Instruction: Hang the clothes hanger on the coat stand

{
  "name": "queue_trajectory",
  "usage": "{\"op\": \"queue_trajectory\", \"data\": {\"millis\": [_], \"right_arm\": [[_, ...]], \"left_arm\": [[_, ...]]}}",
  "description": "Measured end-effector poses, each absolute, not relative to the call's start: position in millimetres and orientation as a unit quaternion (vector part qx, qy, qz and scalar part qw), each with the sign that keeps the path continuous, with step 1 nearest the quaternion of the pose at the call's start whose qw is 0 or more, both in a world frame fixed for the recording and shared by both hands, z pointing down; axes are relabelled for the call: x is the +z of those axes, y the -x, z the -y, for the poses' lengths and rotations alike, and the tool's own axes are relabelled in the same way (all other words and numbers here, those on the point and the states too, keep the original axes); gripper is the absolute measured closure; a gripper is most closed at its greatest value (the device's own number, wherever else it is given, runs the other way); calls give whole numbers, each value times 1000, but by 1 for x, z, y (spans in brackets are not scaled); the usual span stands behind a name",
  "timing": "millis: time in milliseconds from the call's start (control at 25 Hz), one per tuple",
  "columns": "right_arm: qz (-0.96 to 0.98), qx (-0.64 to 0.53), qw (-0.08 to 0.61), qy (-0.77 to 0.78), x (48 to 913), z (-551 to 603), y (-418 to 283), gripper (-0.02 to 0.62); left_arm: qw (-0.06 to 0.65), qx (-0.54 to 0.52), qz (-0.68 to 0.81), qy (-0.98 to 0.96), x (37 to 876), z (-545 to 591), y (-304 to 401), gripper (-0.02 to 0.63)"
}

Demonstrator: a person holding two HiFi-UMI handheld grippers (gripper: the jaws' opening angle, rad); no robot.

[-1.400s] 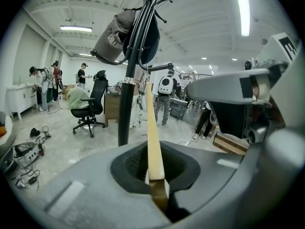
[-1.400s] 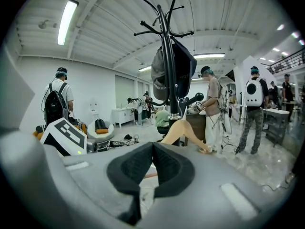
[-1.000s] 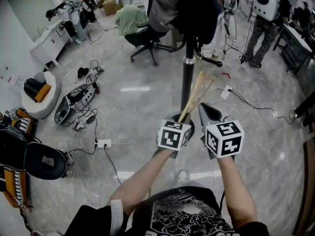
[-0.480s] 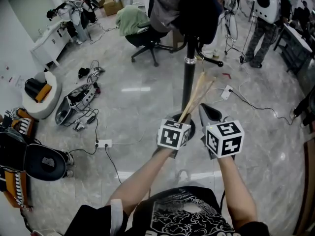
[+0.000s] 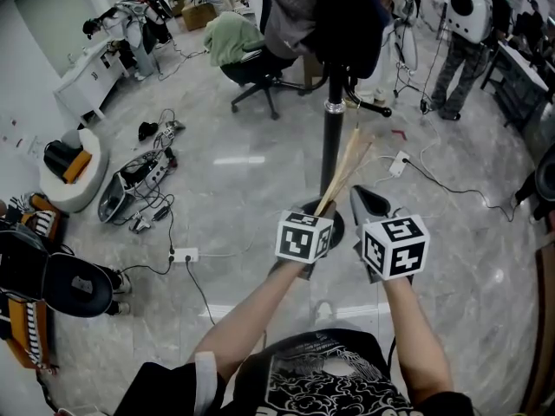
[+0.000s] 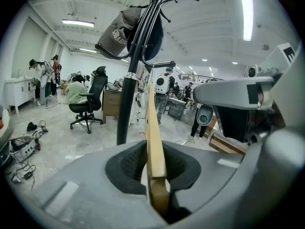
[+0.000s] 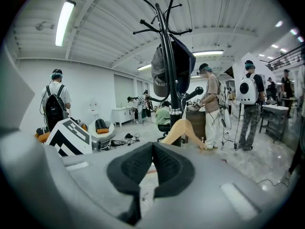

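In the head view my left gripper (image 5: pixel 322 212) is shut on a pale wooden clothes hanger (image 5: pixel 349 159), which slants up and to the right beside the coat stand's black pole (image 5: pixel 329 146). The left gripper view shows the hanger (image 6: pixel 151 113) edge-on, pinched between the pads, with the coat stand (image 6: pixel 131 85) and its hanging caps (image 6: pixel 125 30) just beyond. My right gripper (image 5: pixel 357 191) sits close to the right of the left one, shut and holding nothing. From the right gripper (image 7: pixel 152 147) I see the hanger (image 7: pixel 183 128) in front of the stand (image 7: pixel 167 46).
Dark garments and caps (image 5: pixel 329 11) crowd the stand's top. An office chair with a green cloth (image 5: pixel 247 50) stands behind it. Cables and a power strip (image 5: pixel 182 253), gear (image 5: pixel 130 180) and black bags (image 5: pixel 69 286) lie at left. People (image 5: pixel 460 42) stand at the back right.
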State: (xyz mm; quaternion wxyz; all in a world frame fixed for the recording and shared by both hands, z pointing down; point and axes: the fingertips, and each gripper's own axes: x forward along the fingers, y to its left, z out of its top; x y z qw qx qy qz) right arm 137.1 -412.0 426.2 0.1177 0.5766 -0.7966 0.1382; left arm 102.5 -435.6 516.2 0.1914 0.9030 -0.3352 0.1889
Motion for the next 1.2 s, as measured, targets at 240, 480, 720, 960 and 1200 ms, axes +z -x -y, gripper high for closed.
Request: {"op": "queue_trajectory", "data": {"millis": [240,480,720,960,1200], "right_arm": [[795,140,116,-579,424,406,-134,595],[796,140,116,-577,425,404,-133,595],[796,140,116,-577,425,395,-125,595],[796,141,117,-577,425,386,-118,595],[801,138,115,-571,422,380,-105,595]], "left_arm": [[193,194,333,-902,517,429,-99,526],[195,189,336,-902,514,428,-97,515],[190,173,341,-904,502,421,-90,515],[180,154,352,-905,484,412,-79,515],[172,134,360,-907,462,404,-69,517]]}}
